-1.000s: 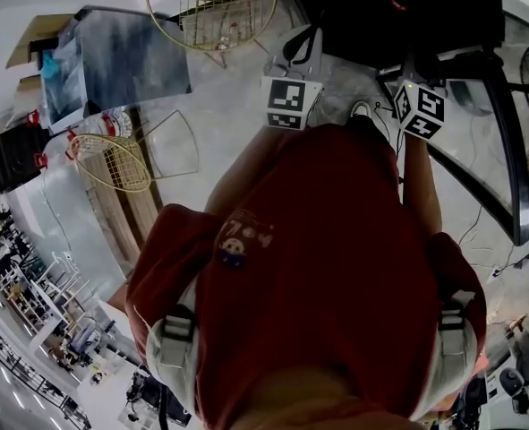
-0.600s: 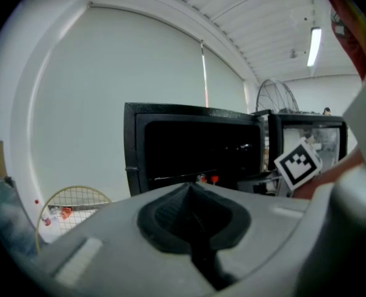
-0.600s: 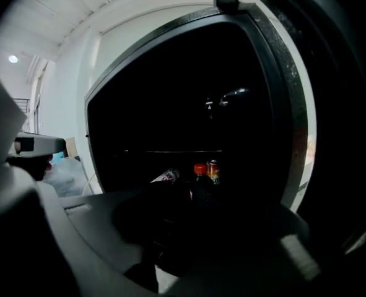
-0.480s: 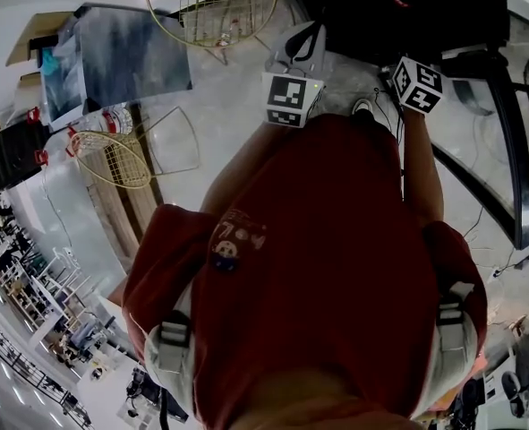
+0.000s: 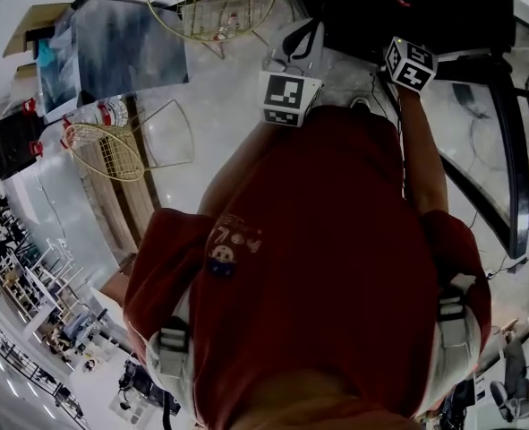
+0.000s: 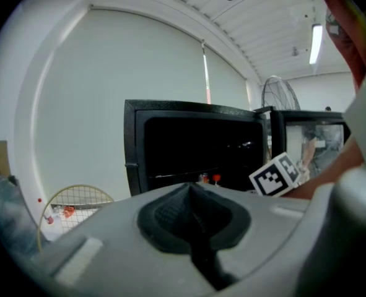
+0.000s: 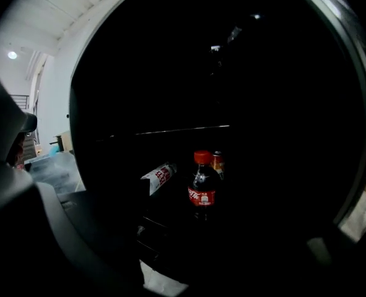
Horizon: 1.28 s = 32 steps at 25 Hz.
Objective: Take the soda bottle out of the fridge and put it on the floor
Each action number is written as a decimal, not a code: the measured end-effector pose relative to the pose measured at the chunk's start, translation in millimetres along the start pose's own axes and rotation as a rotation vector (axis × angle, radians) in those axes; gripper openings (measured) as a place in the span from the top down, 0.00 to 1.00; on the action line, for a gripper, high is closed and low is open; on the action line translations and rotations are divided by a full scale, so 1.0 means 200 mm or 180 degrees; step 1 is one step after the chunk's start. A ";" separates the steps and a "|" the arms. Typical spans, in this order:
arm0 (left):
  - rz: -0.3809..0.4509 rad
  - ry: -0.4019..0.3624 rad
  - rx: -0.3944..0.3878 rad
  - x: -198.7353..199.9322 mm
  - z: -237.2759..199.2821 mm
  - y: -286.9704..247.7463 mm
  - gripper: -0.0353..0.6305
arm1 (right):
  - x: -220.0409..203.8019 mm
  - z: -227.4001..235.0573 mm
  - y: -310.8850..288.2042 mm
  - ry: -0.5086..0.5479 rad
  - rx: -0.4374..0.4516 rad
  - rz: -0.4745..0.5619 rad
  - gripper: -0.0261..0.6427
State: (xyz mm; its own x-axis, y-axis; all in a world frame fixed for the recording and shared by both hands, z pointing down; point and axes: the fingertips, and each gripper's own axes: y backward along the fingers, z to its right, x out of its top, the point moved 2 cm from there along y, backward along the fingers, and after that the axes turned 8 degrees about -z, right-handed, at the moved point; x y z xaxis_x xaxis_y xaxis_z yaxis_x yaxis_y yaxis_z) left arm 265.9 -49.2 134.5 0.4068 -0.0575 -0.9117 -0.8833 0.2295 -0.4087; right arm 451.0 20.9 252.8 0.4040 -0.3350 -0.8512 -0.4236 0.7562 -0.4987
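Head view, from the left: a wire basket (image 5: 107, 155) sits on the pale floor (image 5: 224, 115). A second basket (image 5: 212, 5) beyond it has a few small red-and-white things in it, too small to name. The person (image 5: 327, 267), in a red shirt, fills the middle and faces the black fridge (image 5: 407, 7). Its door (image 5: 501, 150) stands open at the right.

Left gripper view: the left gripper (image 6: 192, 203) has its jaws pressed together with nothing between them. It is outside the fridge and well apart from it. The fridge's dark inside shows small red-topped things low down.

Right gripper view: the right gripper (image 7: 213, 243) points into the fridge. Its jaws have just been opening and now stand wide apart, holding nothing. Under a shelf (image 7: 183, 129), on the lower level, three containers show. At the left a bottle with a white label (image 7: 160, 178) lies tilted. Just right of it the soda bottle (image 7: 203, 184) stands upright, dark with a red cap and a red label. It is ahead of the jaws and in line with the gap between them, and neither pad touches it. Close behind it at the right a smaller container (image 7: 218, 161) peeks out; whether it is a can or a bottle I cannot tell.
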 end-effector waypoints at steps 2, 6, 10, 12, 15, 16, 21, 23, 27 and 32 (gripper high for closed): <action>-0.0008 0.0001 0.0019 -0.02 0.00 -0.01 0.95 | -0.02 0.00 -0.05 -0.0011 0.0023 -0.0016 0.42; -0.0069 -0.0016 0.0050 -0.04 0.03 -0.01 0.95 | -0.07 0.05 -0.13 0.0052 -0.0055 -0.0048 0.39; -0.0152 -0.0048 0.0066 -0.07 0.04 0.00 0.95 | -0.06 0.10 -0.19 -0.0021 -0.0161 -0.0143 0.39; -0.0181 -0.0030 0.0092 -0.08 0.04 0.01 0.95 | -0.06 0.12 -0.23 -0.0054 -0.0200 -0.0182 0.39; -0.0202 -0.0008 0.0117 -0.11 0.04 0.03 0.95 | -0.06 0.17 -0.27 -0.0061 -0.0268 -0.0203 0.39; -0.0210 0.0003 0.0129 -0.12 0.03 0.03 0.95 | -0.06 0.18 -0.28 -0.0061 -0.0282 -0.0211 0.39; -0.0273 0.0014 0.0198 -0.15 0.01 0.06 0.95 | -0.09 0.23 -0.37 -0.0045 -0.0325 -0.0286 0.39; -0.0283 0.0038 0.0224 -0.17 0.01 0.08 0.95 | -0.10 0.25 -0.39 -0.0057 -0.0357 -0.0301 0.39; -0.0316 0.0078 0.0259 -0.19 0.01 0.10 0.95 | -0.10 0.26 -0.42 -0.0008 -0.0404 -0.0344 0.39; -0.0332 0.0063 0.0250 -0.17 0.00 0.09 0.95 | -0.05 0.26 -0.46 -0.0043 -0.0405 -0.0335 0.49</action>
State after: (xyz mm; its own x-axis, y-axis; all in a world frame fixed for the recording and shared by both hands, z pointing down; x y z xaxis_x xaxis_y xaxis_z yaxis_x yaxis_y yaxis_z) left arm 236.7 -42.4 159.3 0.4901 -0.1039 -0.8654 -0.8152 0.2967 -0.4973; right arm 528.8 -15.8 316.9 0.4621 -0.4004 -0.7913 -0.4773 0.6398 -0.6024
